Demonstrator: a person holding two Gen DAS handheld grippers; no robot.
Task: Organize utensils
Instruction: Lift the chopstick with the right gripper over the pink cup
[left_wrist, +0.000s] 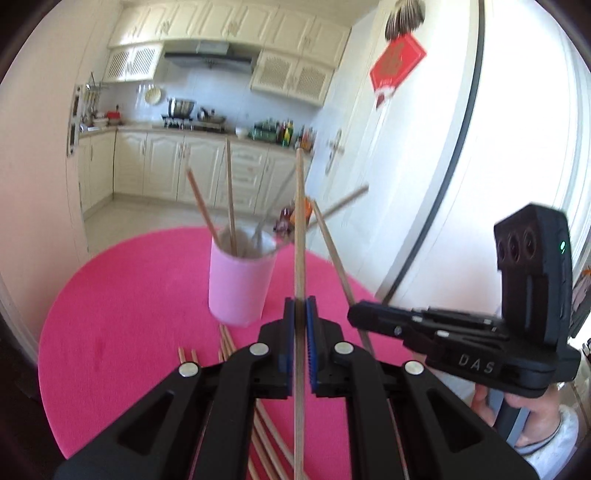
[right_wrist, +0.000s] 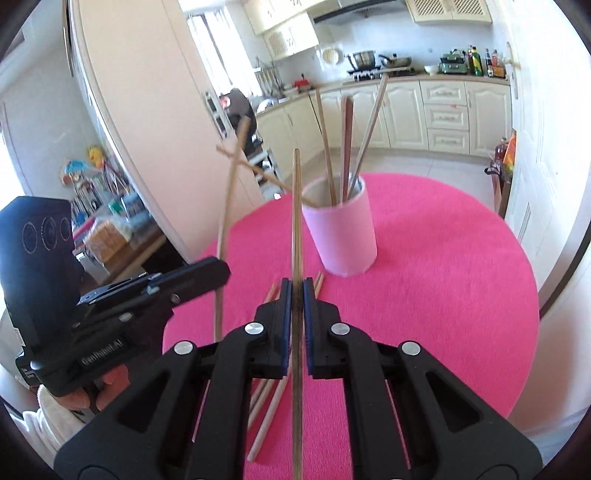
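We list, taking the pink cup (left_wrist: 241, 280) as our landmark on the round pink tablecloth (left_wrist: 110, 332): several wooden chopsticks (right_wrist: 327, 147) stand inside it, leaning against its rim at different angles. On the near side of the cup, loose chopsticks (left_wrist: 225, 343) lie flat on the cloth, their tips just short of its base. Our left gripper (left_wrist: 300, 306) is above these, nearer us than the cup, its blue pads clamped on a single light wooden chopstick (left_wrist: 300, 221) that runs up past the cup's right edge. Our right gripper (right_wrist: 296, 291), also on the near side of the cup, is pinched tight on a darker chopstick (right_wrist: 296, 206) that points toward the cup's left rim. Each gripper appears in the other's view, beside it, with a hand (left_wrist: 532, 417) under its handle. Beyond the cup we note cream kitchen cabinets (left_wrist: 166, 166) and a stove with pots (right_wrist: 369, 59).
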